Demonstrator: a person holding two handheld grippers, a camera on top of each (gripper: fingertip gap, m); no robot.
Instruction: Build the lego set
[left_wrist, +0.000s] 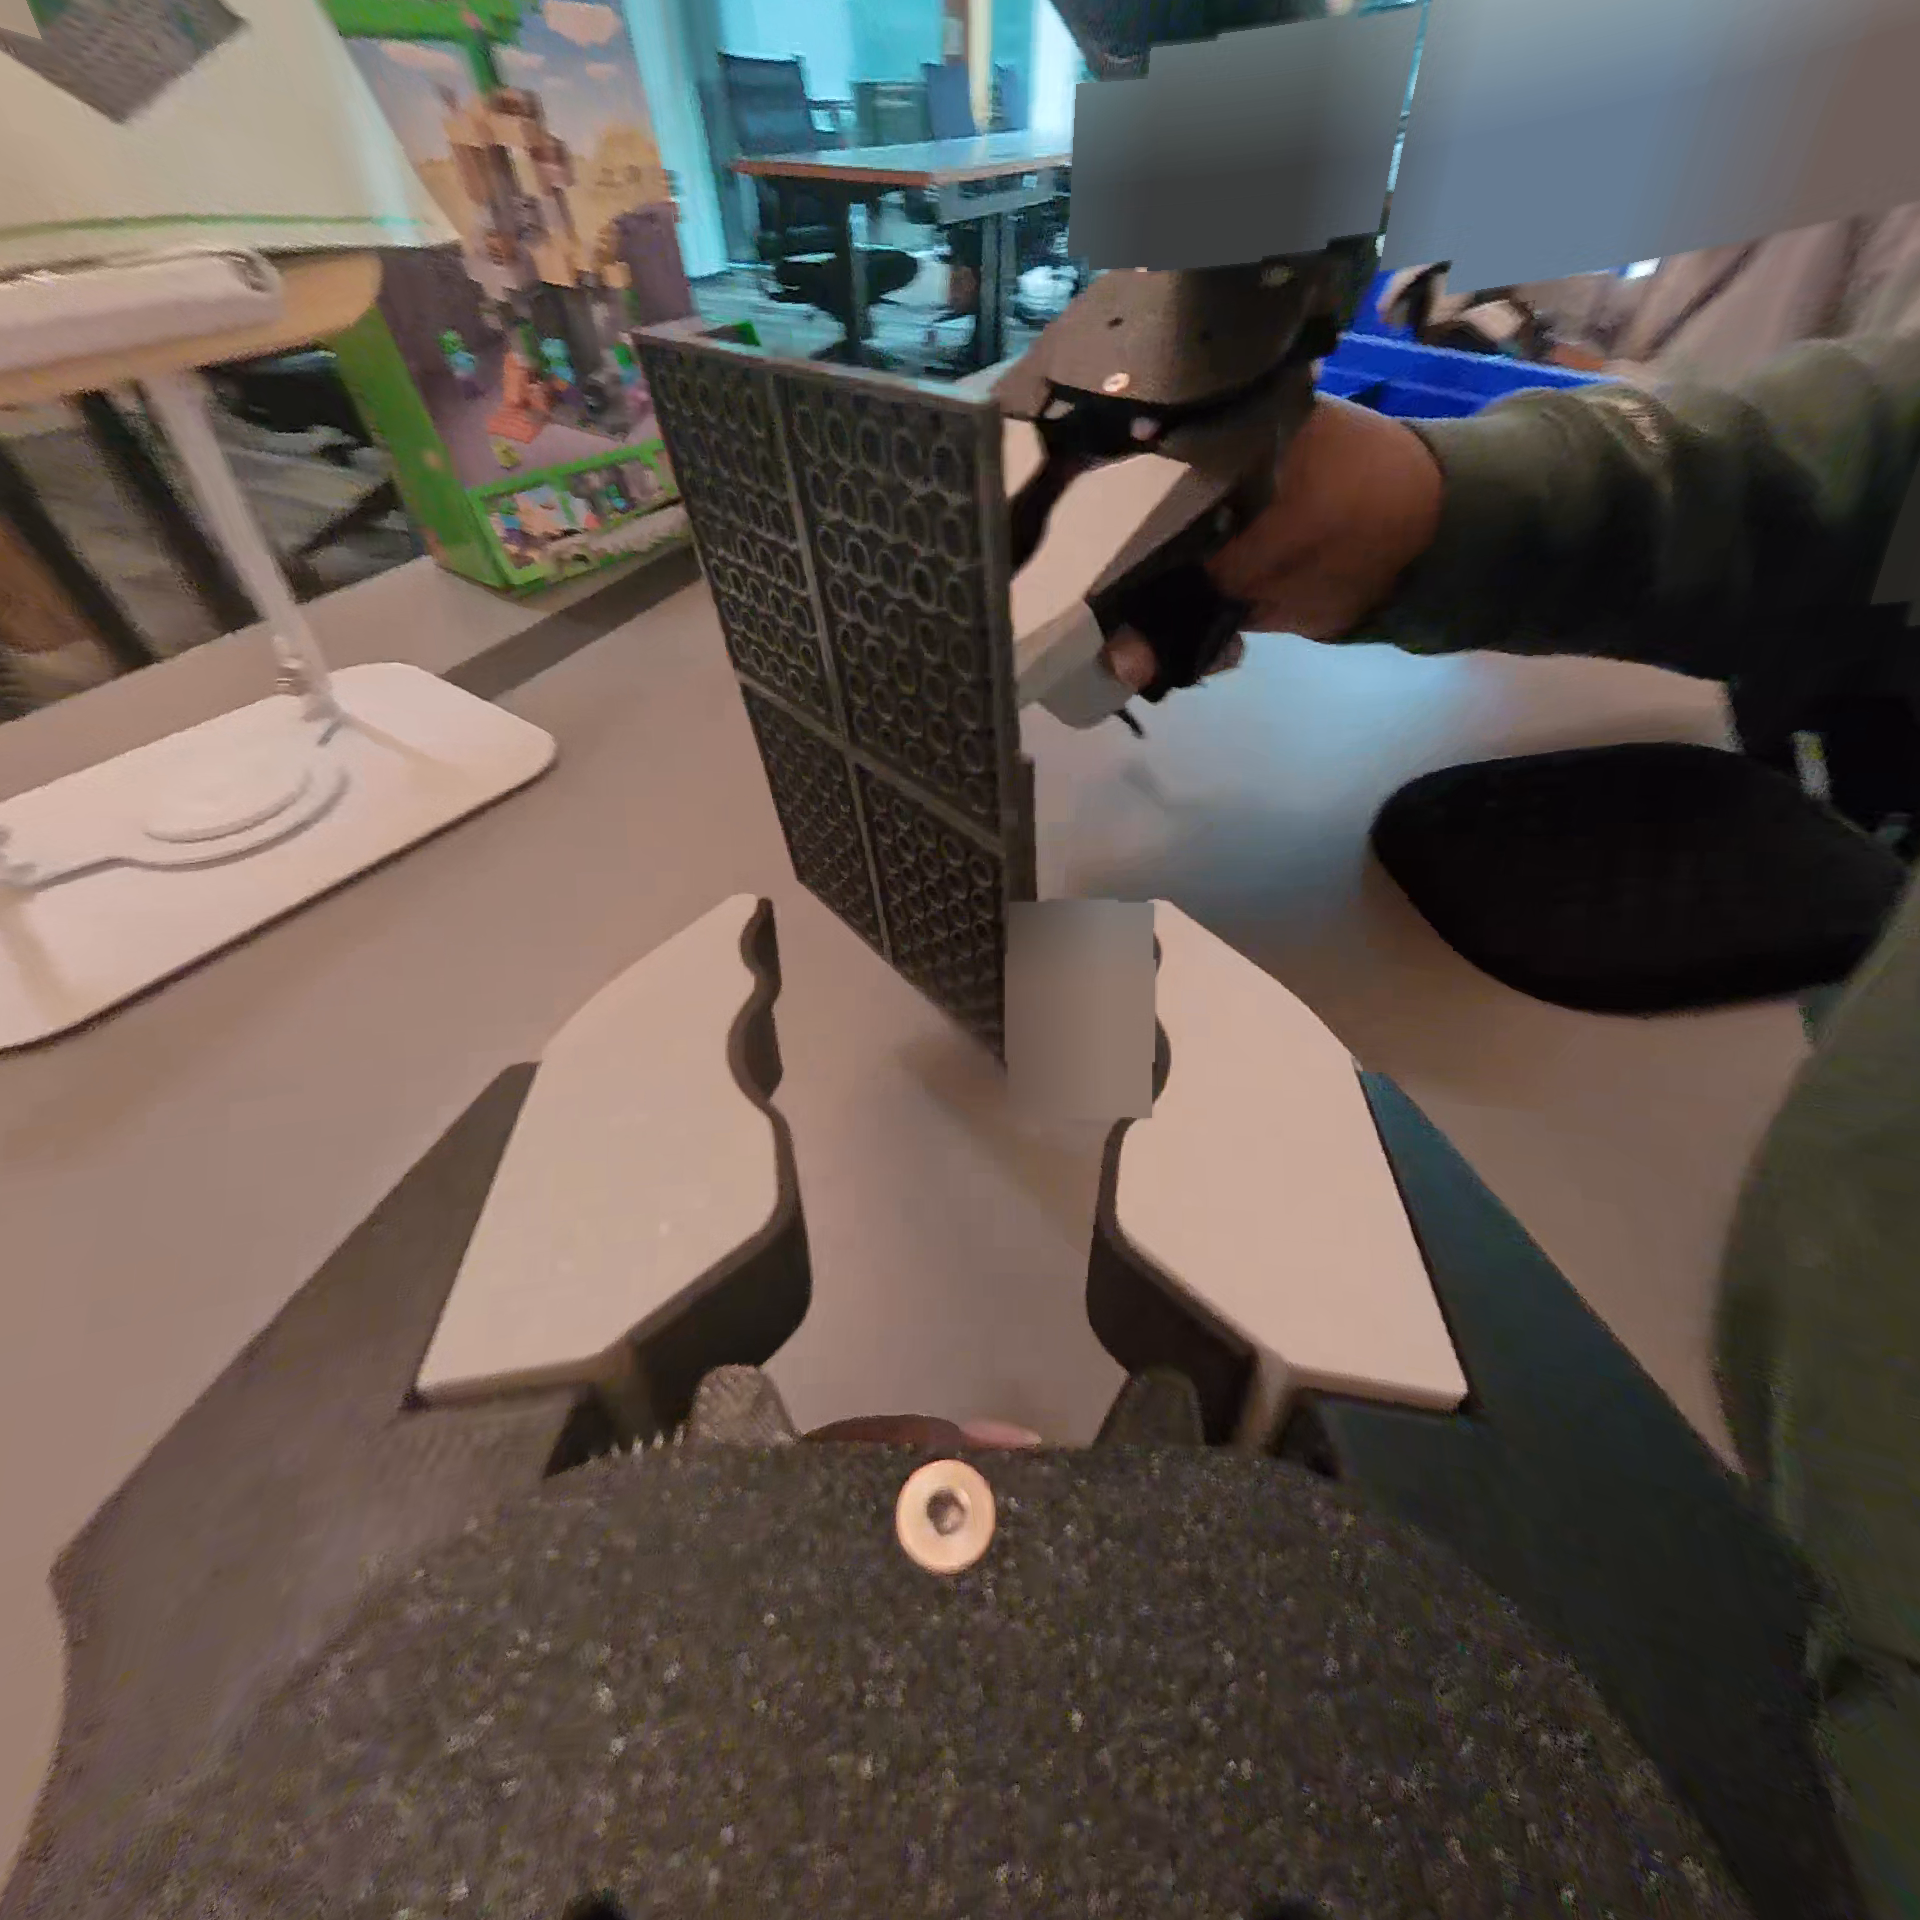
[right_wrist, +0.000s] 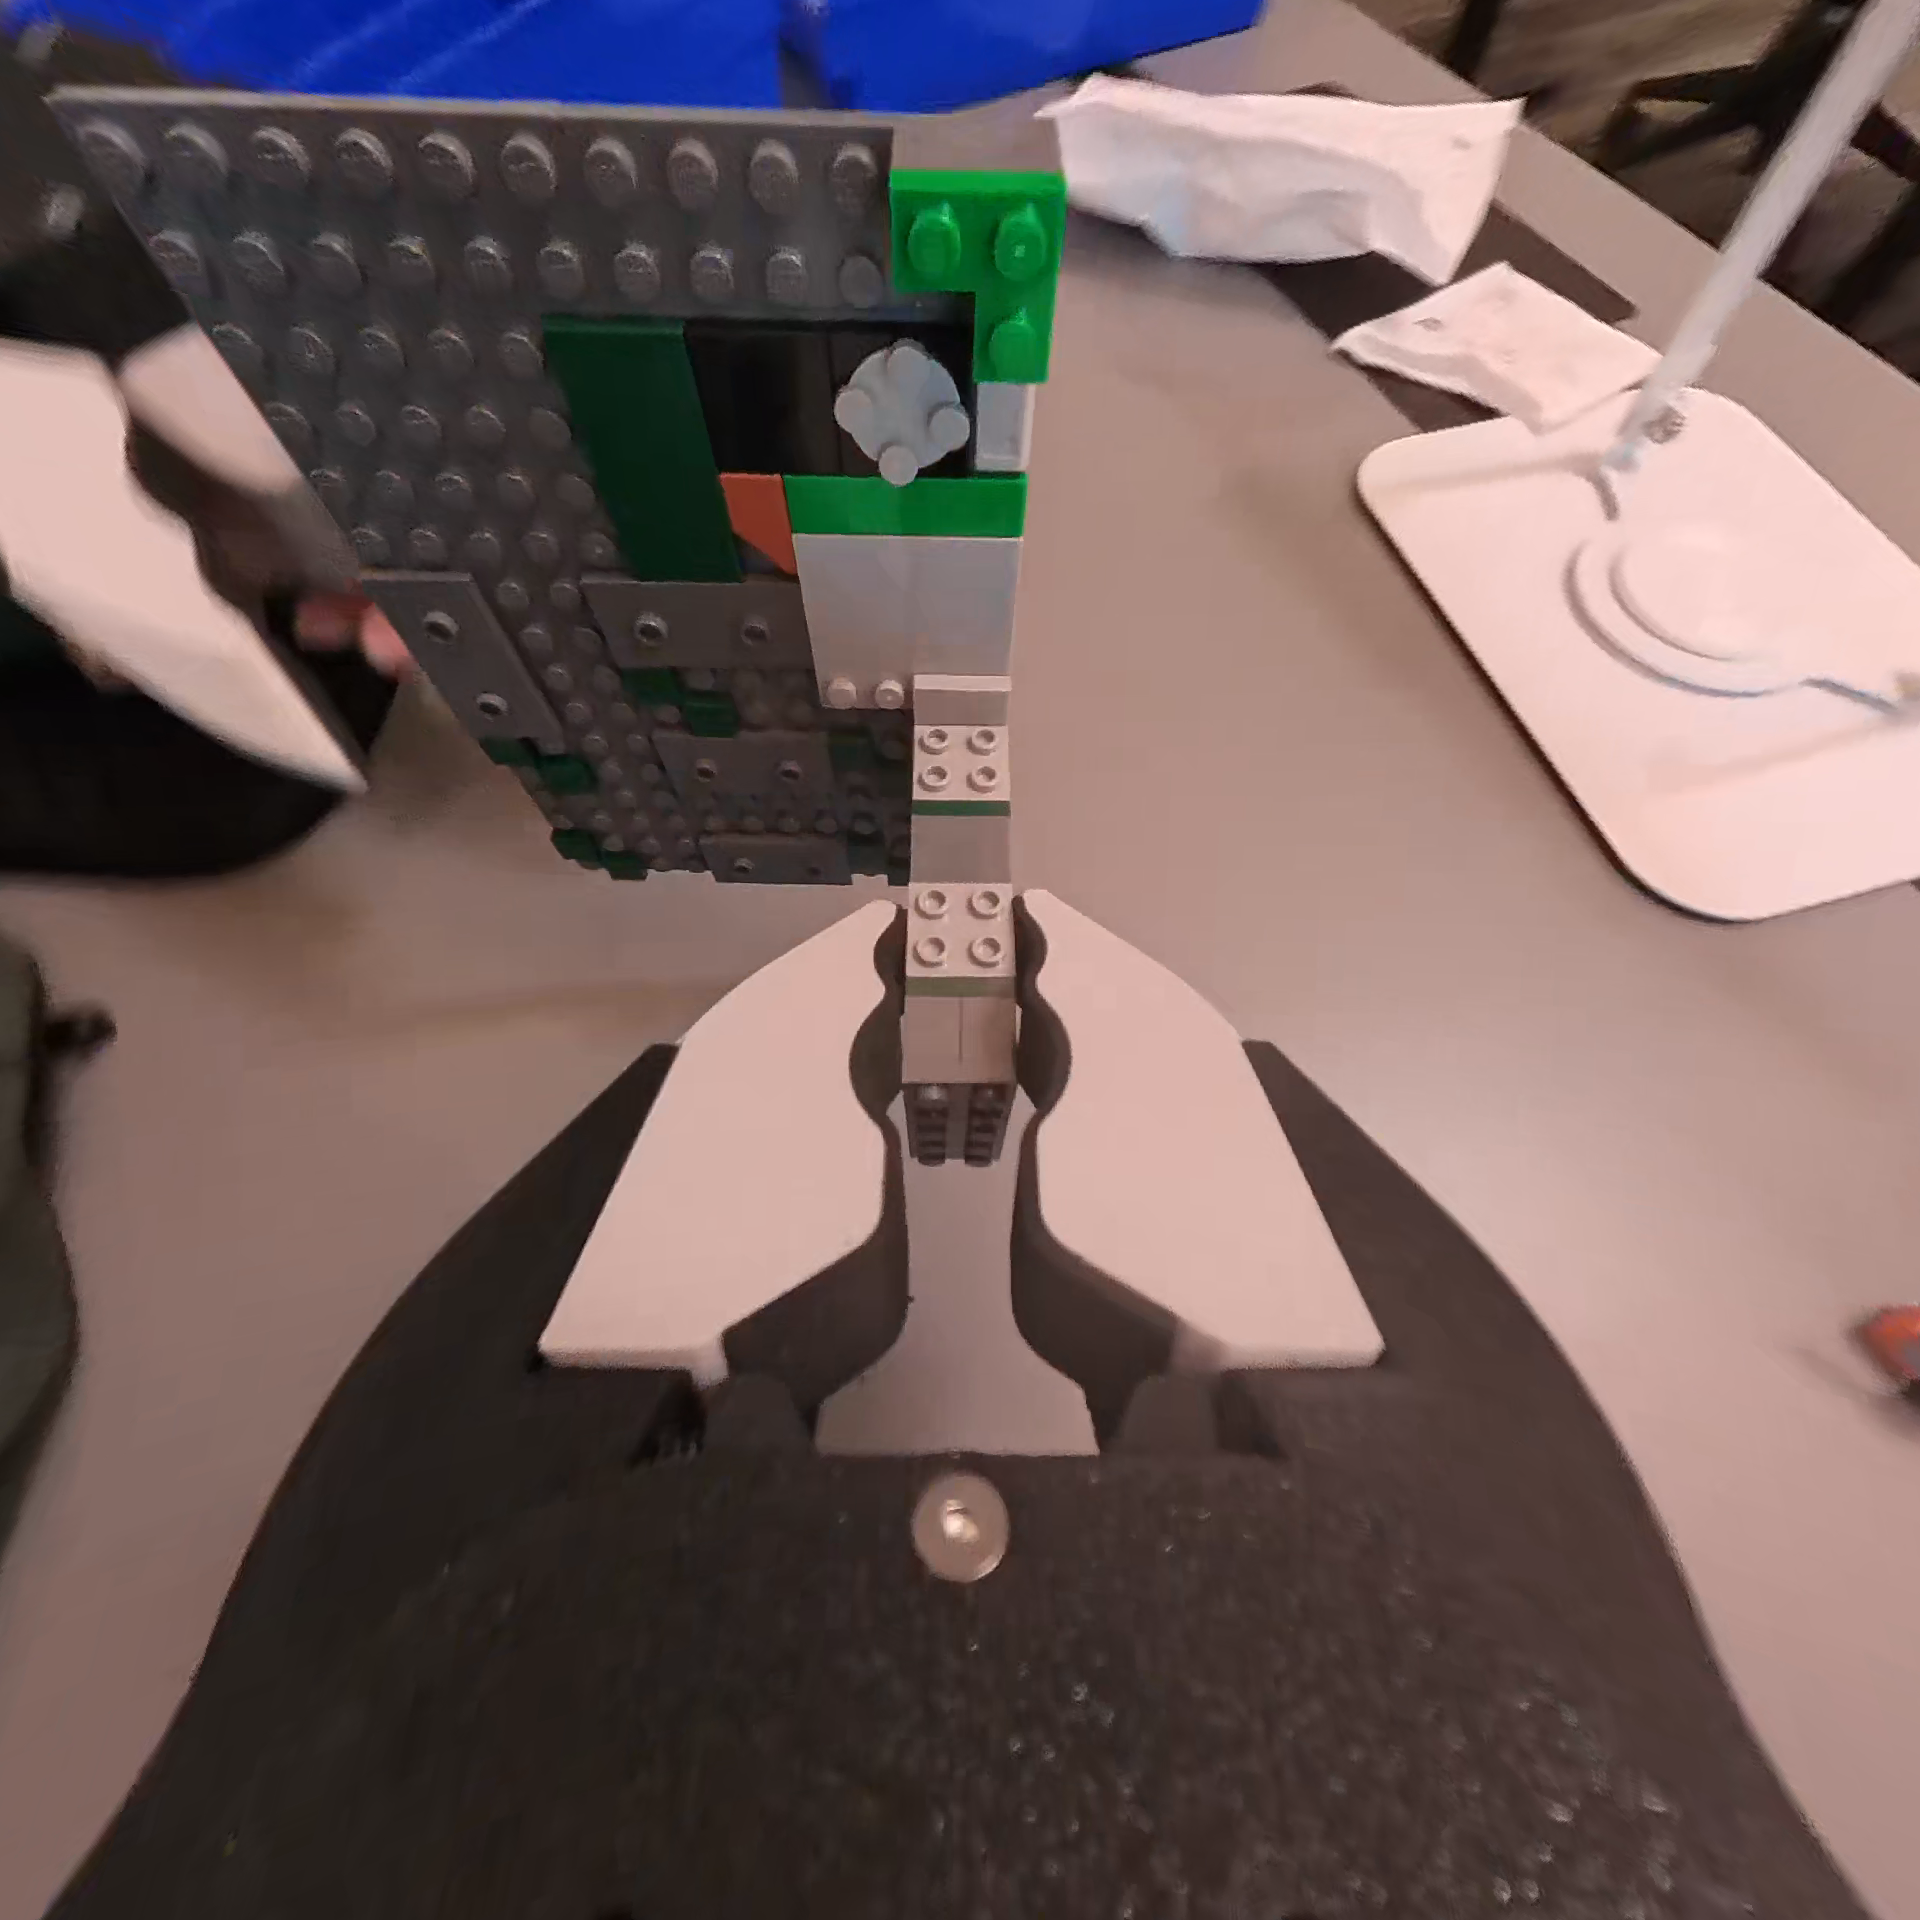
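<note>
Holding upright near the table's middle a stiff, light grey baseplate assembly (right_wrist: 540, 436), right claw (right_wrist: 961, 977) clamping its protruding grey brick column (right_wrist: 961, 935), likely fragile at stud joints; left claw (left_wrist: 966, 997) standing apart, empty.

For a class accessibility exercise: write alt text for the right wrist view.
The right gripper is shut on a grey brick column joined to an upright grey baseplate carrying green, white and black pieces. A white lamp base sits on the grey table to the right.
</note>
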